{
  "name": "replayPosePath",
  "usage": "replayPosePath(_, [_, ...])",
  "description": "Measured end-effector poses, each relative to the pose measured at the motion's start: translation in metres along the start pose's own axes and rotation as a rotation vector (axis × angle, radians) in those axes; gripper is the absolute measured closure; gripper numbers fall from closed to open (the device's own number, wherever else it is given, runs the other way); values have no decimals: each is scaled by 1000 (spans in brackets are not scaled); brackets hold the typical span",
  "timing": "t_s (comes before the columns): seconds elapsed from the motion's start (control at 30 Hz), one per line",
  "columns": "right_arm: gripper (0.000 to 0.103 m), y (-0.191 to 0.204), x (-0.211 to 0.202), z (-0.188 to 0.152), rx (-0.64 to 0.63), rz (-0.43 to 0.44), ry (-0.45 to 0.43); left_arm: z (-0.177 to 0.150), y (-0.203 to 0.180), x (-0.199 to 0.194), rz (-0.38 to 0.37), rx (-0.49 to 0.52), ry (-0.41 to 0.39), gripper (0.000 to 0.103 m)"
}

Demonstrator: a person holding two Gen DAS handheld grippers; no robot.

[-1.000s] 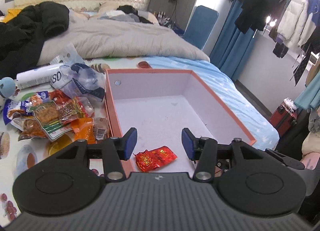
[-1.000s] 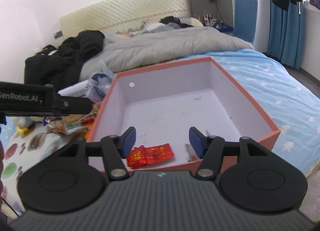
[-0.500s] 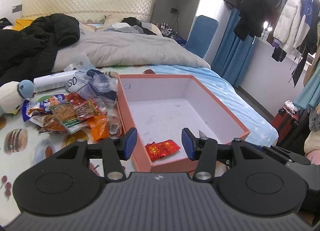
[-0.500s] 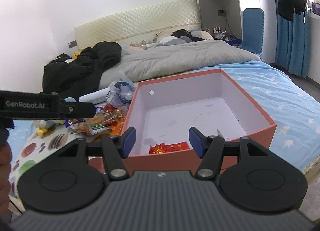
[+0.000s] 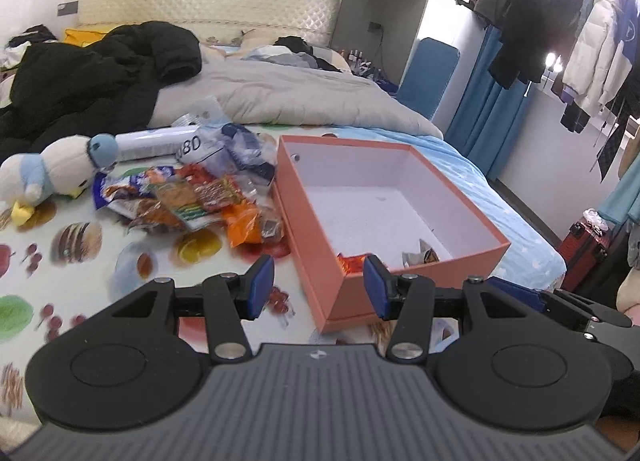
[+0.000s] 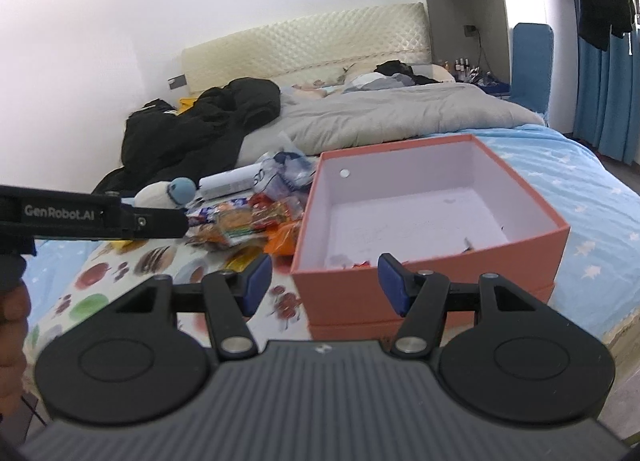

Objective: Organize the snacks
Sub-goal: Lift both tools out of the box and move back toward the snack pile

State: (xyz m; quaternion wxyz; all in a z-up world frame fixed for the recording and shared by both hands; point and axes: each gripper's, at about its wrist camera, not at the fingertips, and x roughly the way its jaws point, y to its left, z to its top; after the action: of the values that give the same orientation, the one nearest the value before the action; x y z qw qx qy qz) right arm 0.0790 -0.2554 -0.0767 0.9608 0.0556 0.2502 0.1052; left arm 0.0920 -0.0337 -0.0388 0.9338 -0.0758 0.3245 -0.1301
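Snack pile (image 5: 192, 201) beyond the empty, parted left tongs (image 5: 319, 287), beside the box (image 5: 400, 285).

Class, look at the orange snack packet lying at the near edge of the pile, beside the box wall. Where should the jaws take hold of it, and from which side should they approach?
Grip the orange snack packet across its near, crimped end, coming from above and from the open sheet side. It lies flat, so a side grip finds little. The orange box wall blocks the right.
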Motion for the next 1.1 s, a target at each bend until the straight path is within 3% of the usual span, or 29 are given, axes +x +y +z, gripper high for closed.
replayPosePath(0.37, [42, 28, -13, -16, -50, 37, 14, -23, 32, -22, 35, -78, -5, 48])
replayPosePath(0.47, [42, 33, -8, -17, -59, 38, 22, -22, 39, -19, 40, -65, -14, 39])
replayPosePath(1.1, [44, 75, 60, -18, -194, 18, 17, -5, 109, 57, 78, -130, -11, 36])
